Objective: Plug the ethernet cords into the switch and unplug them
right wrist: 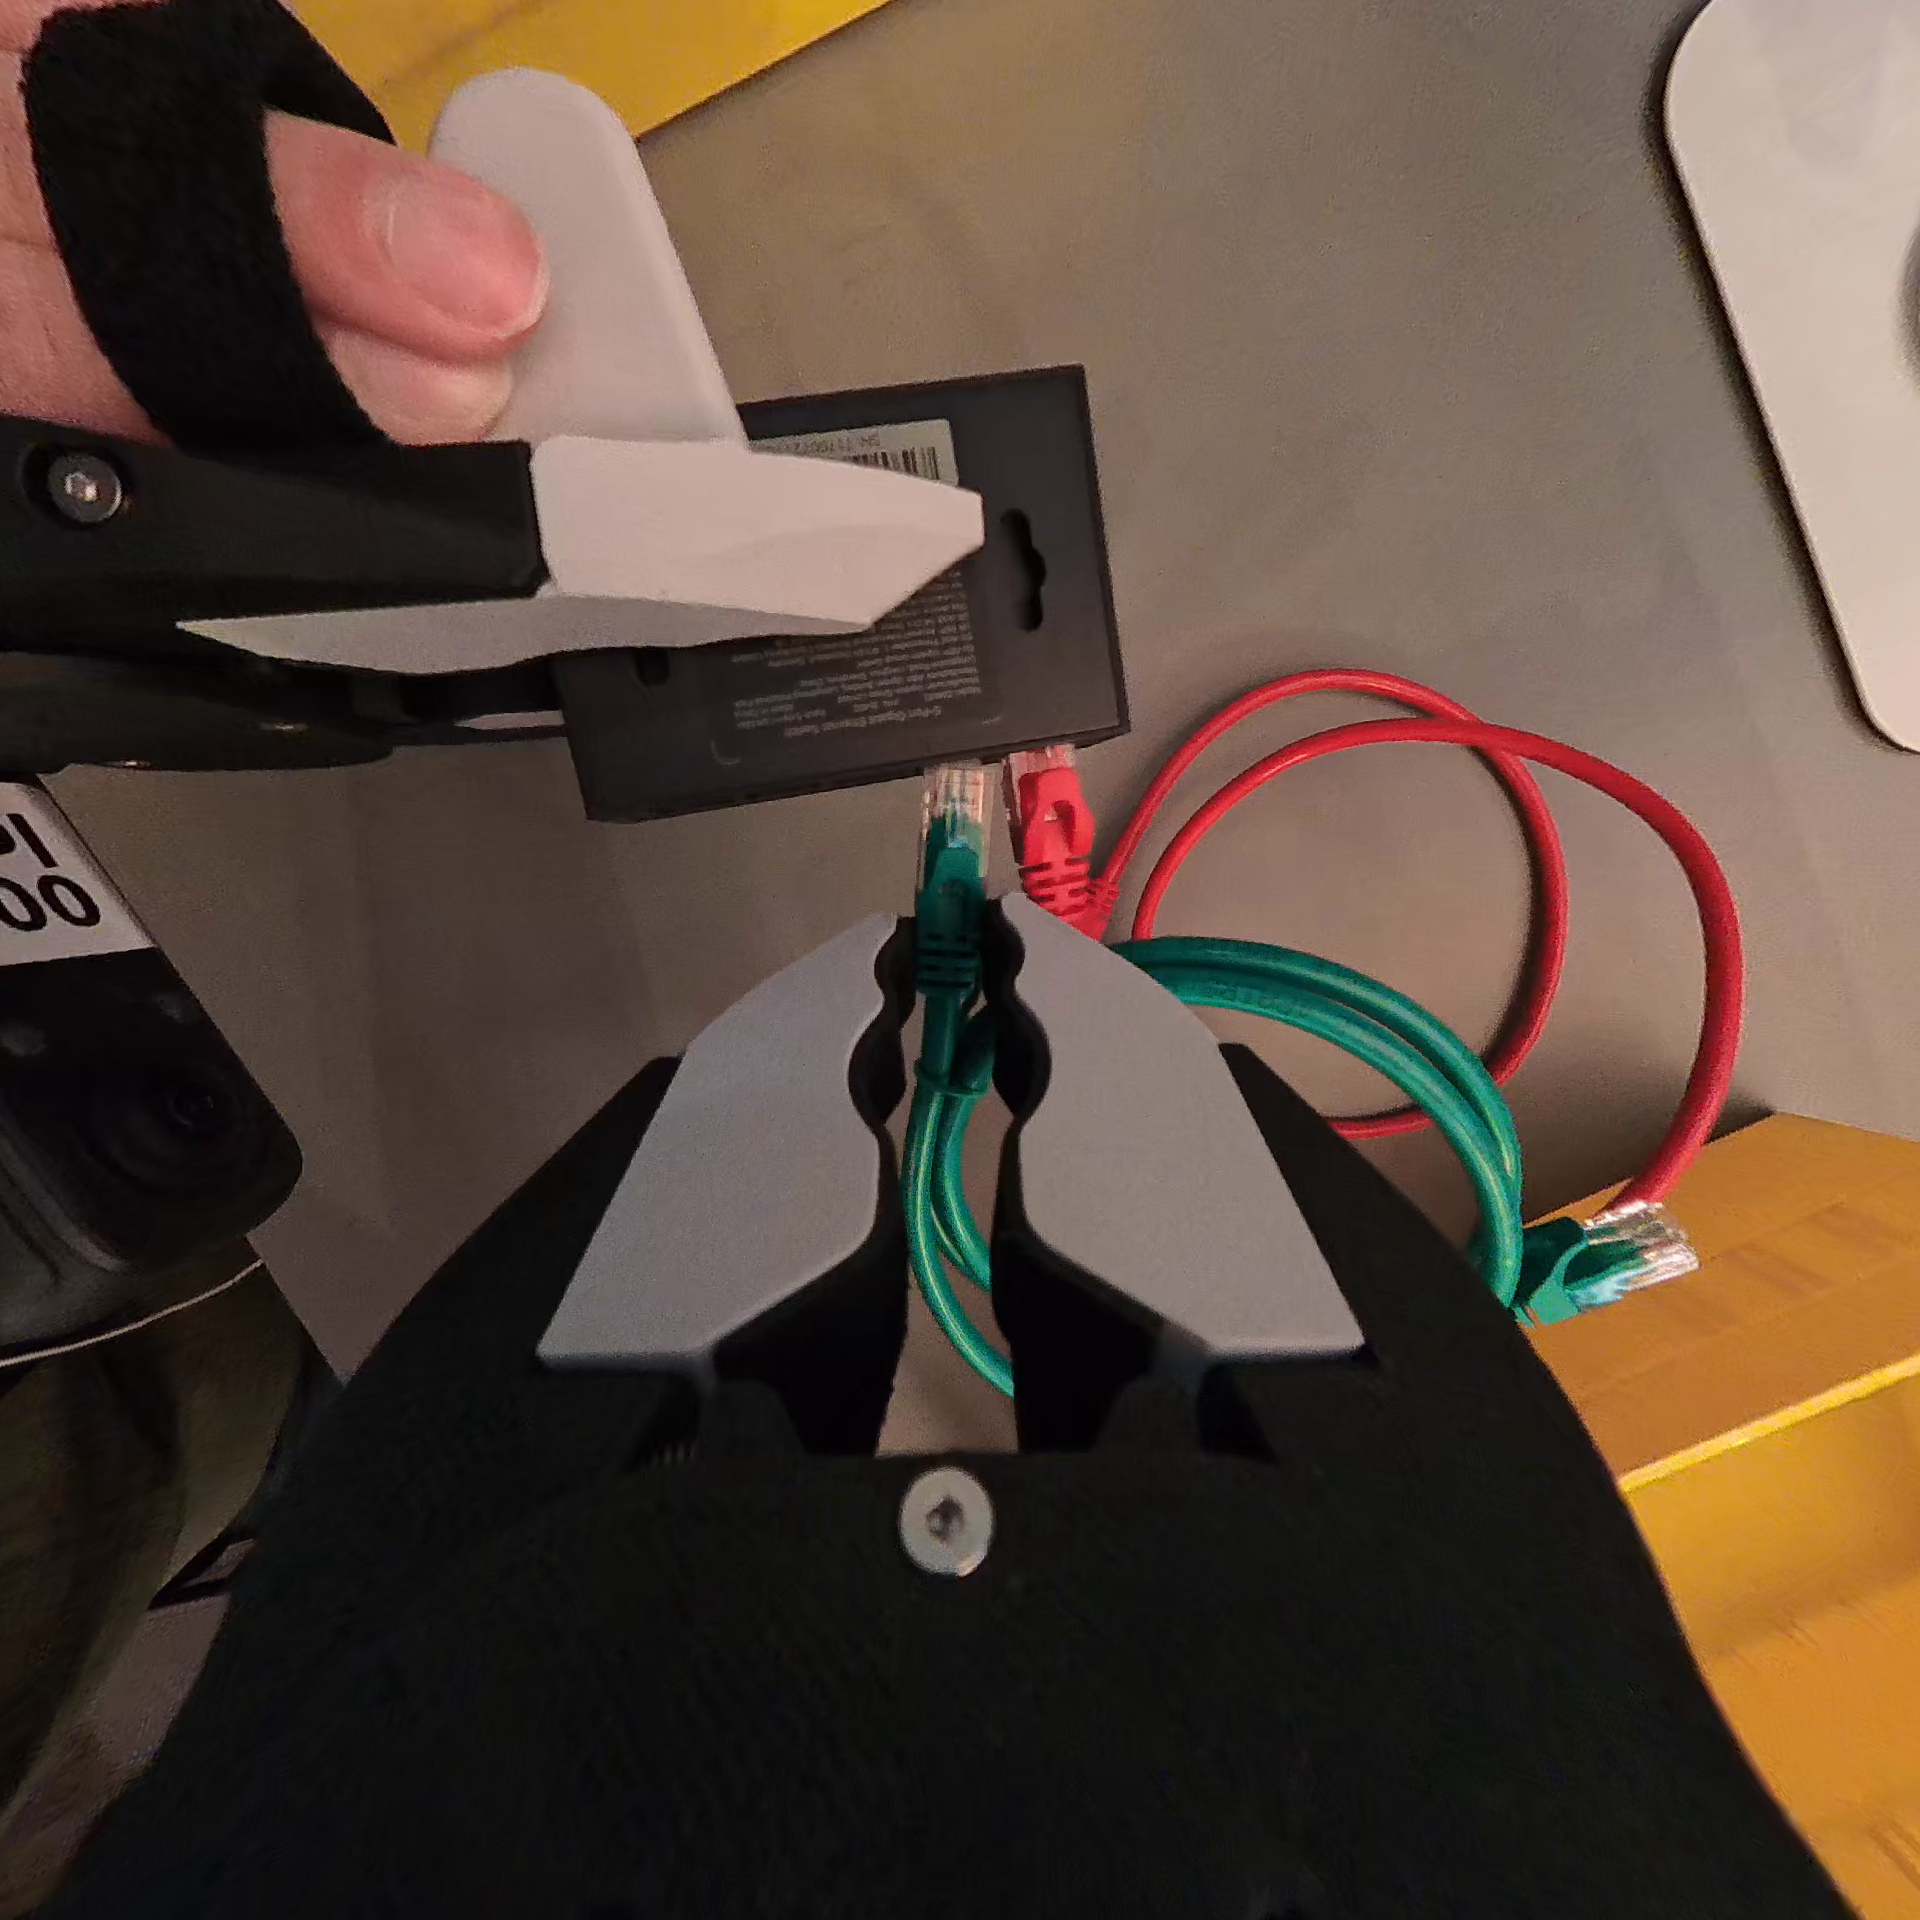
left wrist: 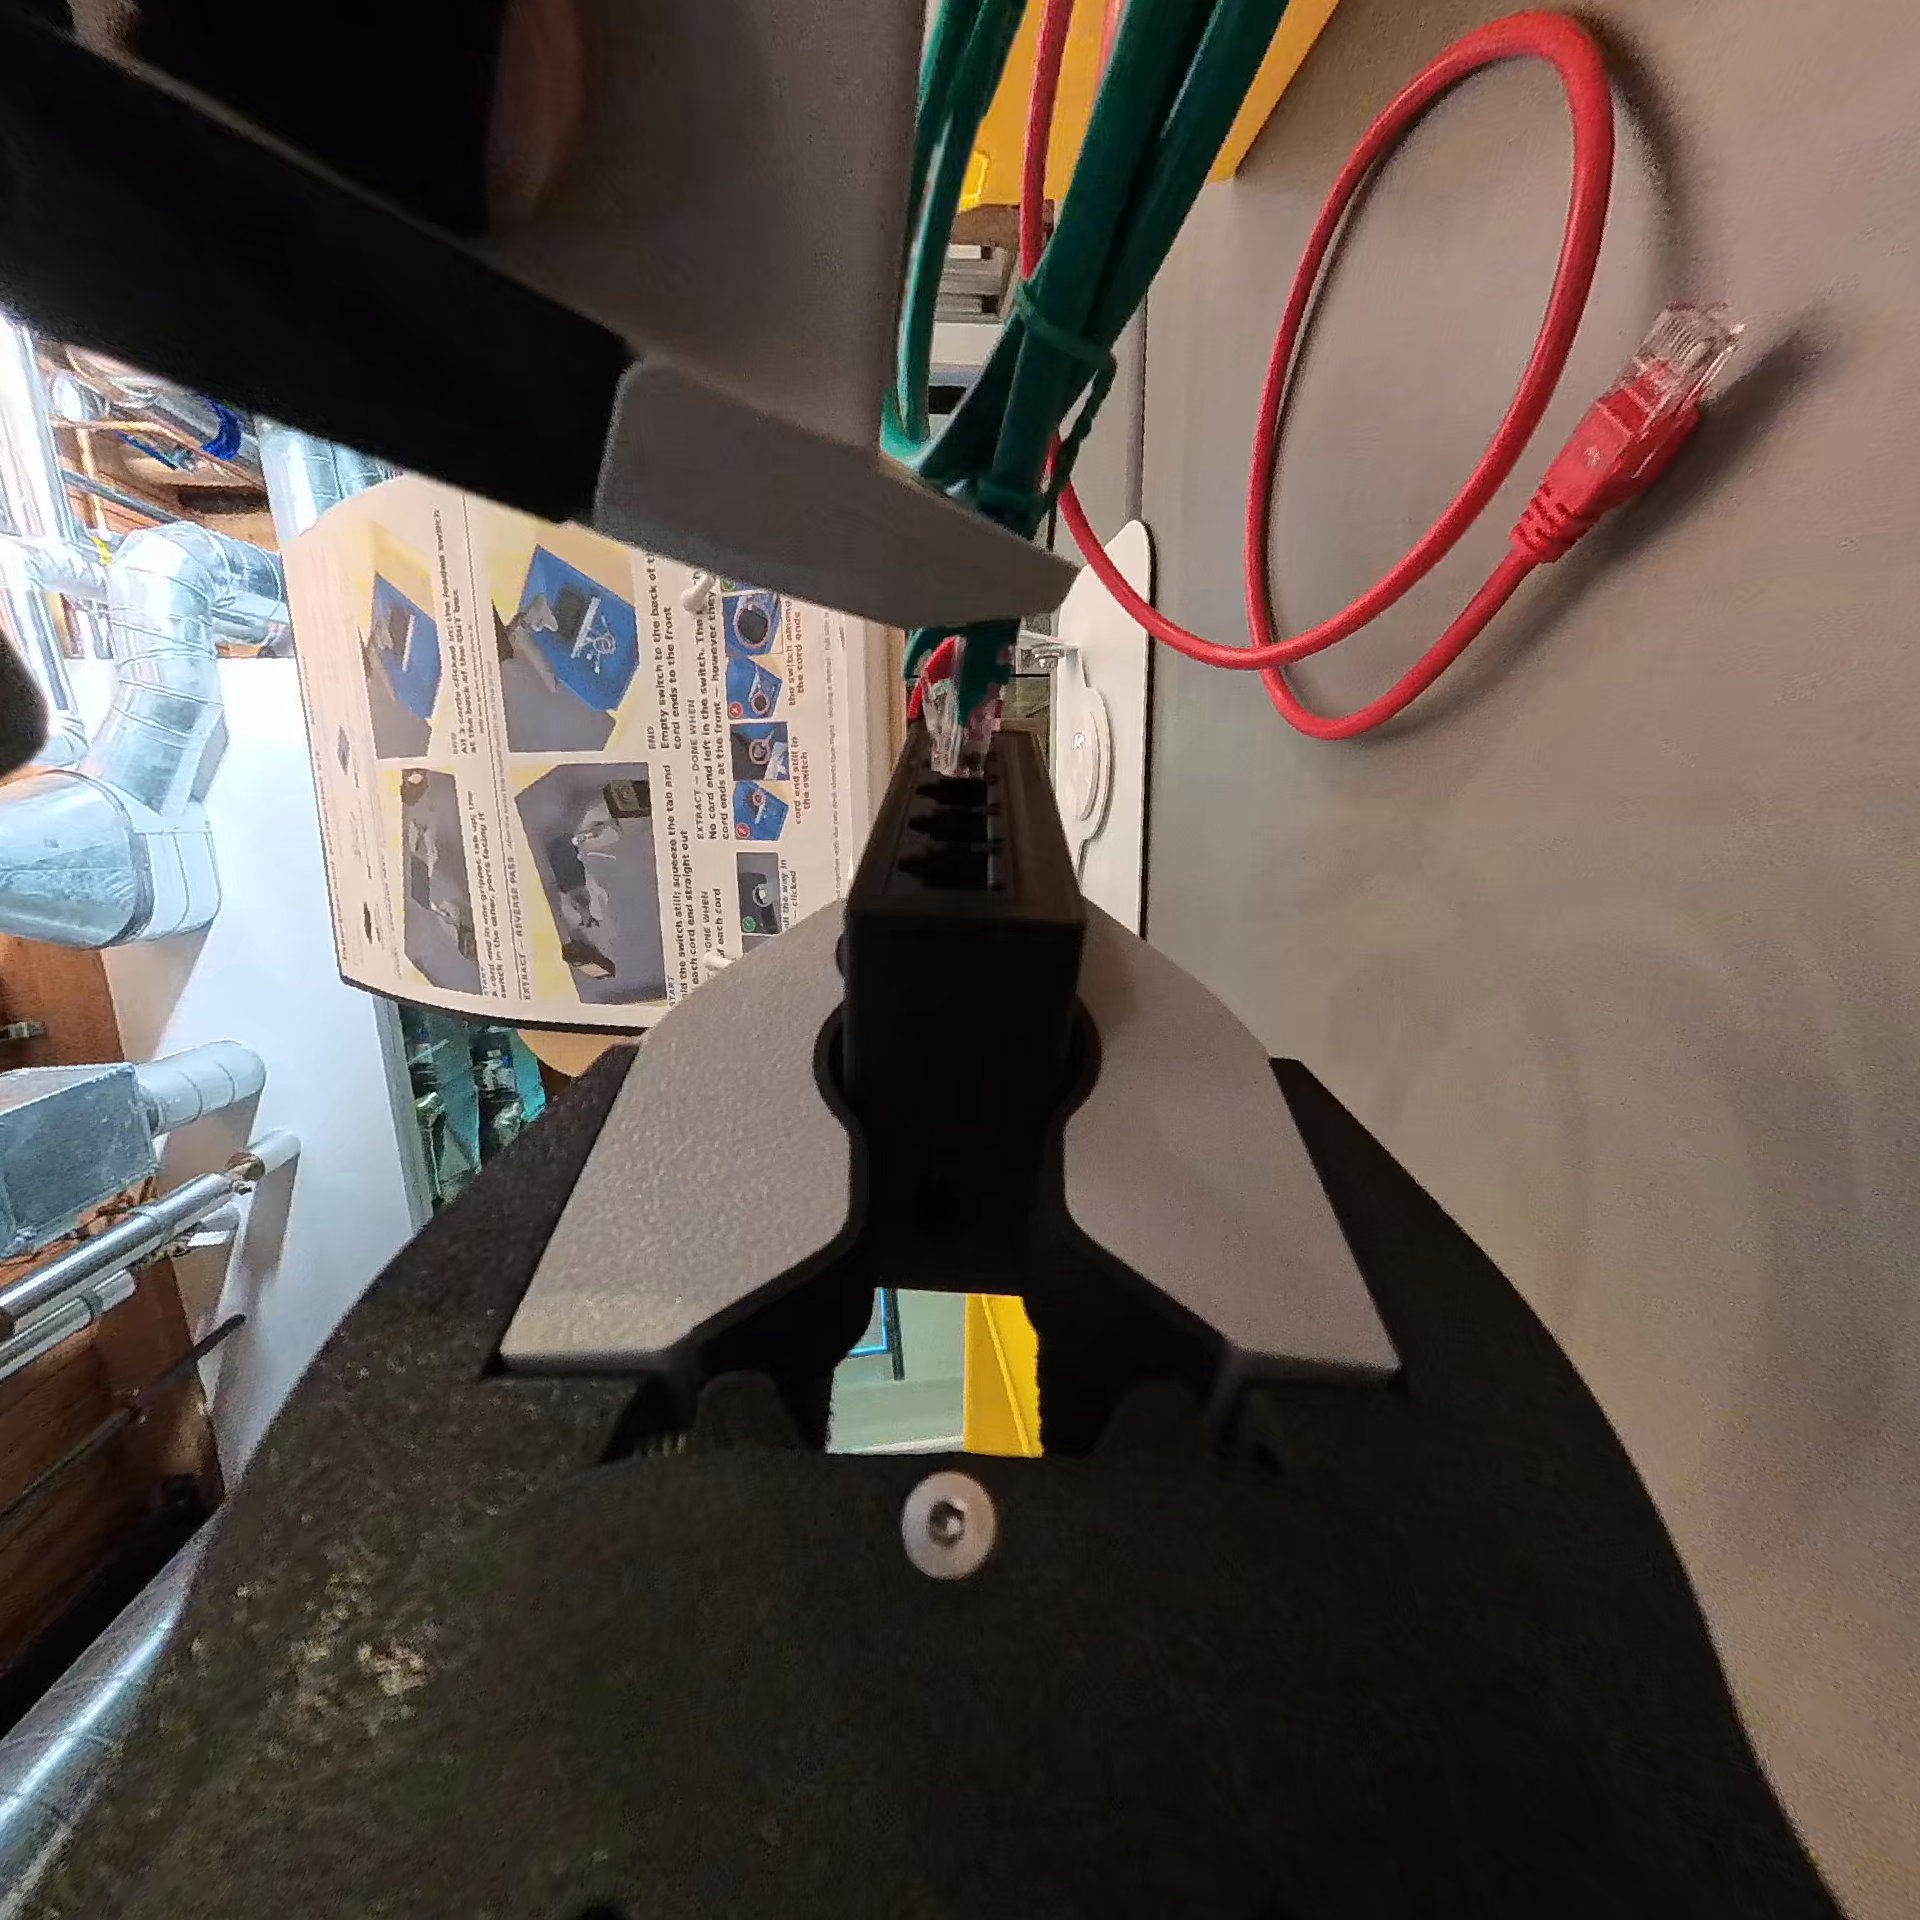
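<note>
The left tool (left wrist: 961, 997) clamped the black plastic box-shaped switch (right wrist: 894, 634); the right tool (right wrist: 948, 925) gripped the green ethernet cord's (right wrist: 951, 883) boot, its clear plug tip hidden at a port.

Printed instruction sheet (left wrist: 540, 748) upright behind grey tabletop (left wrist: 1507, 1039); silver ducts (left wrist: 125, 748) left; white pad (right wrist: 1808, 343) on tabletop
</note>
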Motion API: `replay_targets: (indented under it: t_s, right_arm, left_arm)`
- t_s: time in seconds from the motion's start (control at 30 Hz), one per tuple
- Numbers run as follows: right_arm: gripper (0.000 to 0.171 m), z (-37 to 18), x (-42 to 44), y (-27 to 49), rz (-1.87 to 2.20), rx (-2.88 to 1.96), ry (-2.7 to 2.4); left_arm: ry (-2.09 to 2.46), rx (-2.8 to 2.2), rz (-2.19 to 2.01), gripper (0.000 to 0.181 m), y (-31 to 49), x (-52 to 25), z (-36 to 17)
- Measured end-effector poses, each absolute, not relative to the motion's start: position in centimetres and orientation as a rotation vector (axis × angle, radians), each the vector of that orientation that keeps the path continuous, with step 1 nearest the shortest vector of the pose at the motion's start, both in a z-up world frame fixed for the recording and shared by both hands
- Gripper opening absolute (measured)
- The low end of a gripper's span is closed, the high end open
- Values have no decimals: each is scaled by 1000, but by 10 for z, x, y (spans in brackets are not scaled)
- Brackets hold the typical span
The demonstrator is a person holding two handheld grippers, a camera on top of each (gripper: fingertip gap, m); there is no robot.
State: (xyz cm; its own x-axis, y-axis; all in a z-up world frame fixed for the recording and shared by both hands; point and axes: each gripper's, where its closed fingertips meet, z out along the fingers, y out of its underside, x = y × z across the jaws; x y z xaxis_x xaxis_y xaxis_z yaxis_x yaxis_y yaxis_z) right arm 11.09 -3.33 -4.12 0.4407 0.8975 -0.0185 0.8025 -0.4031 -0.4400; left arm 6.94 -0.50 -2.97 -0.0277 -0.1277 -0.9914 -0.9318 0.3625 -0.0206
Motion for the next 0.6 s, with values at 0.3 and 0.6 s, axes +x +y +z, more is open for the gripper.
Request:
replay_targets:
  t_s: [0.3,0.6]
  right_arm:
    - [13,-46,109,-33,375,-2300,-1525]
    - [14,-44,111,-34,442,-2308,-1519]
  left_arm:
    - [1483,-1009,862,30,-5,70,-34]
    - [1453,-1066,850,31,2,63,-33]
